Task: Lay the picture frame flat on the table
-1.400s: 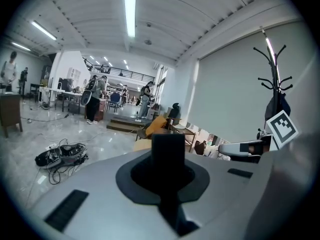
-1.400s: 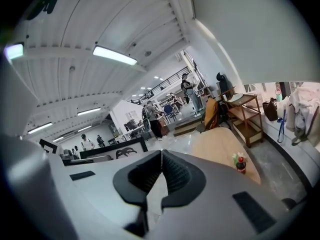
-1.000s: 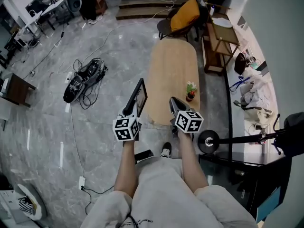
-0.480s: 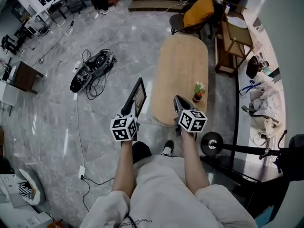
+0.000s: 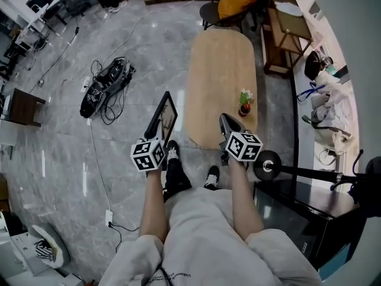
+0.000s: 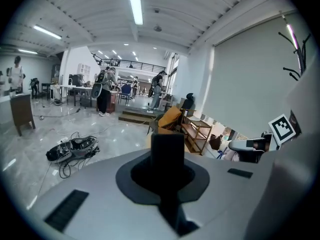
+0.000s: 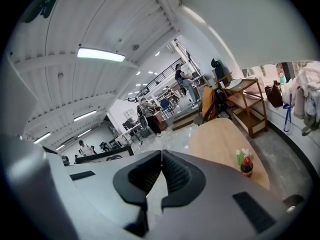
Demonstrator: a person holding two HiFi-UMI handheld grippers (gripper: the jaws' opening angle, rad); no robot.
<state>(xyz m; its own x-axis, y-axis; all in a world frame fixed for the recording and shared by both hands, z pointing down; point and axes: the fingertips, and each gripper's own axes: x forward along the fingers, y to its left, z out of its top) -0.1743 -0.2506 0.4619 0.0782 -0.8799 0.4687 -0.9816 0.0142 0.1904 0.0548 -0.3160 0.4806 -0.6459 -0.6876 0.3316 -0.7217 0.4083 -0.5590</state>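
Left gripper [image 5: 156, 134] is clamped on the picture frame's [image 5: 166, 113] lower edge; the frame is upright, over the floor just beside the table [image 5: 220, 64]. Right gripper [image 5: 225, 121] is closed, empty. Carry the frame over bare wood, clear of the small plant [image 5: 244, 103], tilt slowly, then release.

- Left tool [image 5: 156, 137]: pale grey shell, with a black well sunk round the jaws.
- Riding on its back is a white cube [image 5: 147, 155], with black square markers on every face that shows.
- Right tool [image 5: 226, 123]: the same grey-and-black build, with ribbed black pads and its own marker cube [image 5: 243, 146].
- Light-coloured T-shirt [image 5: 202, 237] with short sleeves [image 5: 134, 258] and a line of small dark print [image 5: 172, 277] on the chest.
- Dark trousers [image 5: 176, 177] below.
- Black shoes [image 5: 211, 177] with white trim.
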